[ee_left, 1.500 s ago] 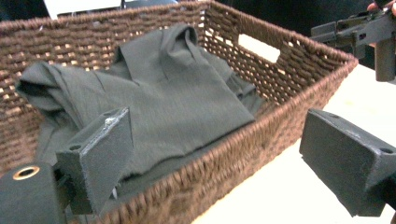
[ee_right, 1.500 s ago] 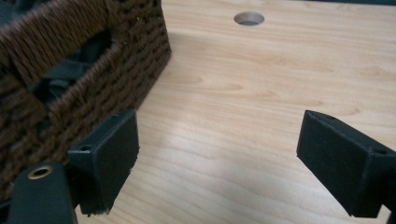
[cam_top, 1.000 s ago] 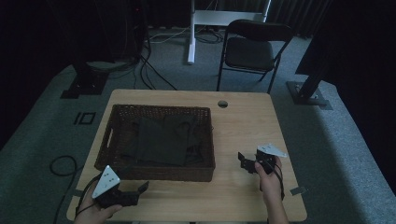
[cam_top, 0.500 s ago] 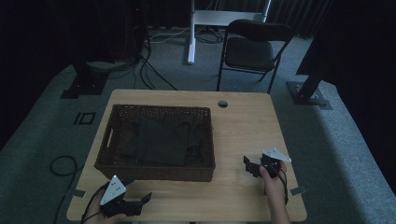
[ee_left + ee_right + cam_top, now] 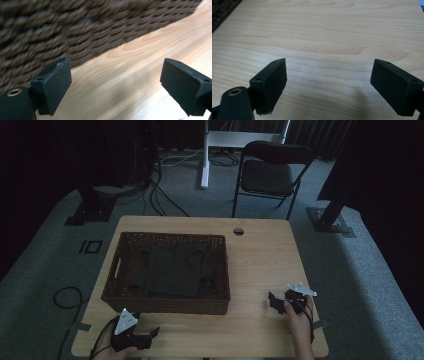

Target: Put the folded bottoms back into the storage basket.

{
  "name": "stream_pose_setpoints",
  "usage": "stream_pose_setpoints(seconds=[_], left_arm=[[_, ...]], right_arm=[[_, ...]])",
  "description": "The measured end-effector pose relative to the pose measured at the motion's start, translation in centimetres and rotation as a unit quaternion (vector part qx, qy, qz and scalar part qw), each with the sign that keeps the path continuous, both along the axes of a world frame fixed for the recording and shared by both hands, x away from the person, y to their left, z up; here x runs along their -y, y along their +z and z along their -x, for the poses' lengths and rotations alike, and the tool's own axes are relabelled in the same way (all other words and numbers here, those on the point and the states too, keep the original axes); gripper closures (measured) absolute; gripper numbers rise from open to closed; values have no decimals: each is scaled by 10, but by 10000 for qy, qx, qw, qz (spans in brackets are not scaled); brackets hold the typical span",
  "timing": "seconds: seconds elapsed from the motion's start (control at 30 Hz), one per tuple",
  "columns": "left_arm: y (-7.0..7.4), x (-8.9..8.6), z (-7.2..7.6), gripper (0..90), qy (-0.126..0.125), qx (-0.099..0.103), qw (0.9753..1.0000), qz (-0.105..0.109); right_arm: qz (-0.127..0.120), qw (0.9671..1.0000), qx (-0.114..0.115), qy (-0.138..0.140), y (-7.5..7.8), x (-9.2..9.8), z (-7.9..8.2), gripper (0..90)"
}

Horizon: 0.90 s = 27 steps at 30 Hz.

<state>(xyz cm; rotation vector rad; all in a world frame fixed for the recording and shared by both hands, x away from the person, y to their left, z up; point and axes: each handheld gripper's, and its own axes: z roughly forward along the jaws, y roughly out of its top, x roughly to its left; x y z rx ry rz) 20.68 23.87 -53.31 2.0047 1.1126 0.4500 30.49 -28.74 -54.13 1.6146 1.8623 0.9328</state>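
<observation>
A dark woven basket stands on the left half of the wooden table, and a dark folded cloth lies inside it. My left gripper rests low at the table's front left corner, just in front of the basket; its jaws stand wide apart with nothing between them, and the basket's woven wall fills the space ahead. At the front right, my right gripper is open over bare wood, holding nothing.
A round cable hole sits near the table's far edge. Behind the table stand a black folding chair and a white desk leg. Cables lie on the grey carpet at the far left.
Both hands have drawn back toward the table's front edge. The left gripper slid nearer and slightly right; the right gripper moved nearer and a little right. Both stayed open.
</observation>
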Motion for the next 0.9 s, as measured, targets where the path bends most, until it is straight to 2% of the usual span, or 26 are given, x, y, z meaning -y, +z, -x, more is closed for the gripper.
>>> stream_pose_setpoints(seconds=[0.1,0.23,0.33,0.4,0.53,0.67,0.9], left_arm=[[-4,-3,-2,110,66,-143,9997,-188],[-11,-9,-5,110,259,-227,9991,-267],[-16,-11,-5,110,316,-269,9983,-413],[-17,-12,-5,111,350,-226,9983,-417],[-19,-14,-7,110,418,-123,9977,-518],[-24,-16,-8,99,478,79,9981,-387],[-24,-16,-7,98,509,116,9980,-359]], right_arm=[[35,10000,-57,-50,-2,2,0,134],[140,9997,-190,-42,-8,3,0,133],[251,9993,-261,-103,-11,2,-2,129],[332,9990,-278,-60,-11,0,-2,121],[313,9991,-289,-79,-11,0,-3,117],[313,9991,-291,-81,-11,0,-3,117],[310,9991,-287,-39,-11,0,-3,117]])
